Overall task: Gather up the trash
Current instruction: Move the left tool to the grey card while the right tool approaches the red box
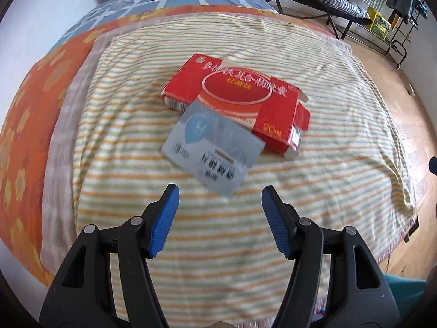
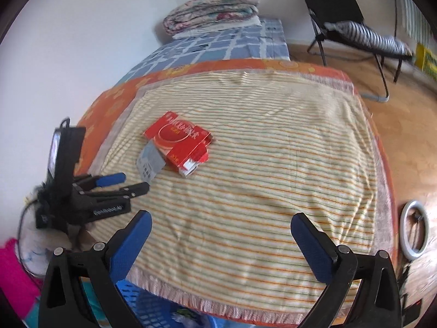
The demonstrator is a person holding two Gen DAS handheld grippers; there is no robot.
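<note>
Lying on the striped blanket point(image 1: 314, 191) are two pieces of trash: one red box point(image 1: 240, 93) and one grey packet point(image 1: 213, 150). The red box has yellow writing on top and one end flap hanging open. The grey packet is flat, and one corner of it is tucked under the edge of the red box, so the two are touching. Both sit toward the left side of the bed when seen from the right wrist view.

There are two claws. The left gripper point(image 1: 220, 191) has its two blue pads wide apart with nothing between them. It hangs just above the blanket, near the grey packet but not touching it. The right gripper point(image 2: 221, 218) is also wide, with nothing inside, and it is well away from the trash.

The left wrist view shows the writing on the box close up, though the packet is blurry. It also shows one clothes rack point(image 1: 393, 13) with things hanging on it.

The right wrist view shows the whole left gripper from the side, one blue basket point(image 2: 153, 309) below the bed edge, one white ring light point(image 2: 413, 233) on the wood floor, and one folded quilt point(image 2: 211, 9) at the far end. Both views show one black folding chair point(image 2: 352, 19) with a striped cushion.
</note>
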